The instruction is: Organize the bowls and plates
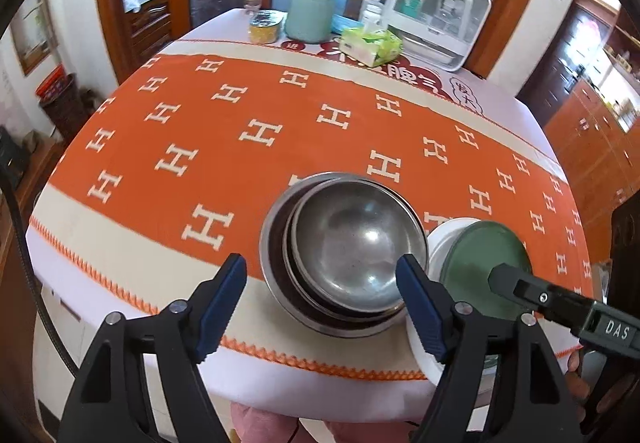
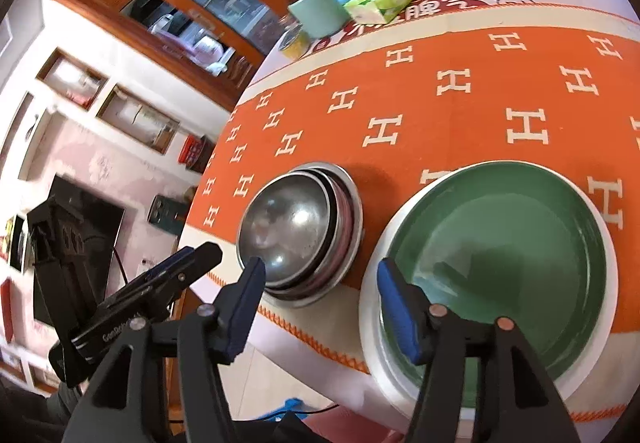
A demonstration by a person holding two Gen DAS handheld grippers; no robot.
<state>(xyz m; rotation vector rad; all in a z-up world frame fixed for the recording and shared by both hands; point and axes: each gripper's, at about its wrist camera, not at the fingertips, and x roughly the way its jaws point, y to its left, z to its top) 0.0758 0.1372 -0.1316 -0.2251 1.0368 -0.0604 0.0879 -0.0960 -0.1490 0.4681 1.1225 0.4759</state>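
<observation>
Steel bowls nested in a stack (image 1: 344, 251) sit near the table's front edge; they also show in the right wrist view (image 2: 300, 231). To their right a green plate (image 1: 476, 263) lies on a white plate (image 1: 424, 351), clearer in the right wrist view as green plate (image 2: 500, 255) on white plate (image 2: 372, 327). My left gripper (image 1: 324, 303) is open and empty, just in front of the bowls. My right gripper (image 2: 320, 303) is open and empty, between the bowls and the plates at the table edge; one of its fingers (image 1: 516, 283) shows over the green plate.
The table has an orange cloth with white H marks (image 1: 224, 123). At the back stand a mint canister (image 1: 310, 15), a yellow tin (image 1: 266, 27), a green tissue pack (image 1: 372, 45) and a white lidded box (image 1: 440, 11). Wooden cabinets stand behind.
</observation>
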